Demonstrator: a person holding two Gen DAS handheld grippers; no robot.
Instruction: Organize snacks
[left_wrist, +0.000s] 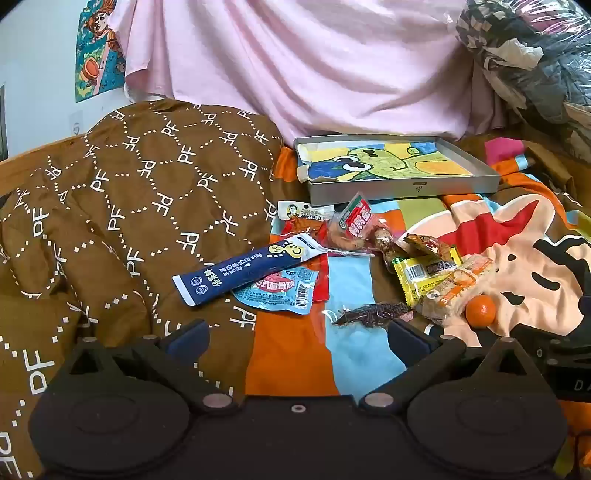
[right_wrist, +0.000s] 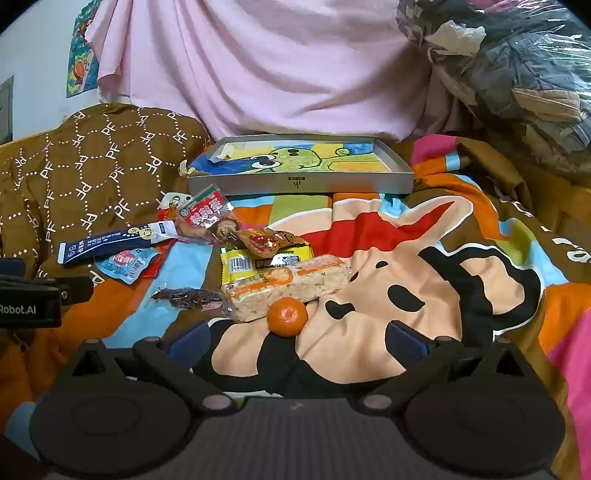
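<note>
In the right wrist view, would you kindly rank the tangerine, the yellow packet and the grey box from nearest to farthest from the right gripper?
1. Tangerine: just ahead of the right gripper, near centre.
2. Yellow packet: farther back, slightly left.
3. Grey box: farthest, at the back.

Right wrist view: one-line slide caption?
Open right gripper hovers before a tangerine and scattered snack packets on a cartoon blanket, grey tray behind.
</note>
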